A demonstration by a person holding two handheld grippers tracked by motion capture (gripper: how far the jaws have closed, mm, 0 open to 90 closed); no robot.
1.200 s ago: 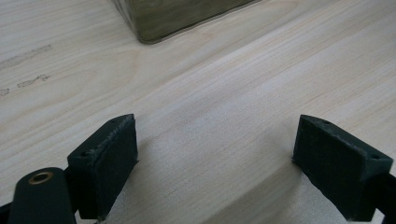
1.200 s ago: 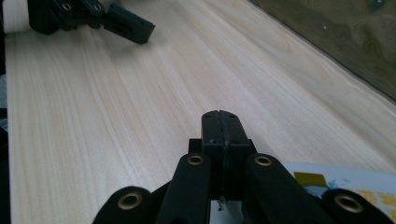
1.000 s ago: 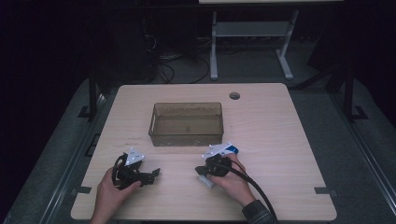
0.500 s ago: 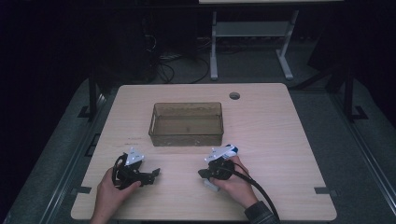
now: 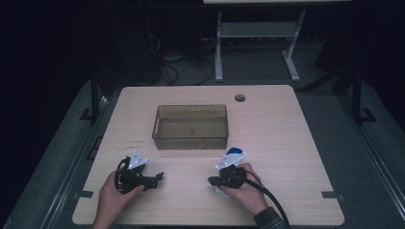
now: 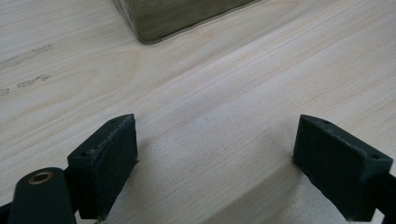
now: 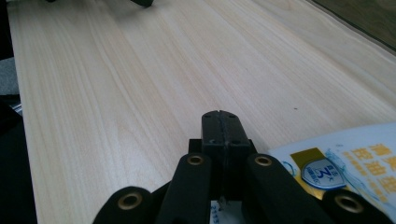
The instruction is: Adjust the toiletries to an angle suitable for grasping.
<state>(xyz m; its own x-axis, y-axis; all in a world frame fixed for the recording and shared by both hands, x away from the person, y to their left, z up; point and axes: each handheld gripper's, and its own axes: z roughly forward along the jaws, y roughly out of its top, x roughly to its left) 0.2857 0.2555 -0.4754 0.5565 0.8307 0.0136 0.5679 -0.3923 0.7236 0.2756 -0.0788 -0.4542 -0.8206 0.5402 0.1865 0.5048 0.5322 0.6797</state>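
Meanwhile, Both Tongs Rest Low on the Tabletop

Right now the left tongs [image 5: 155,177] sit at the near left of the pale wooden tabletop [image 5: 286,133], held in the person's left hand [image 5: 112,198]. In the left gripper view their two black pads [image 6: 105,161] stand wide apart with nothing but bare wood between them, and a corner of the clear plastic bin [image 6: 177,16] shows beyond.

The right tongs [image 5: 213,181] lie at the near right, gripped by the right hand [image 5: 246,193], their tips pointing toward the left tongs. In the right gripper view the jaws are pressed flat together; no object can be seen between the pads. A white packet [image 7: 345,163] with blue and gold print lies just beside them at the lower right of that view, and the high view shows its white and blue edge [image 5: 234,155] against the top of the right tongs. Whether the packet touches the wood cannot be told.

The bin [image 5: 191,138] stands in the middle of the tabletop, beyond both hands and apart from them. A round cable hole [image 5: 239,98] sits behind it.
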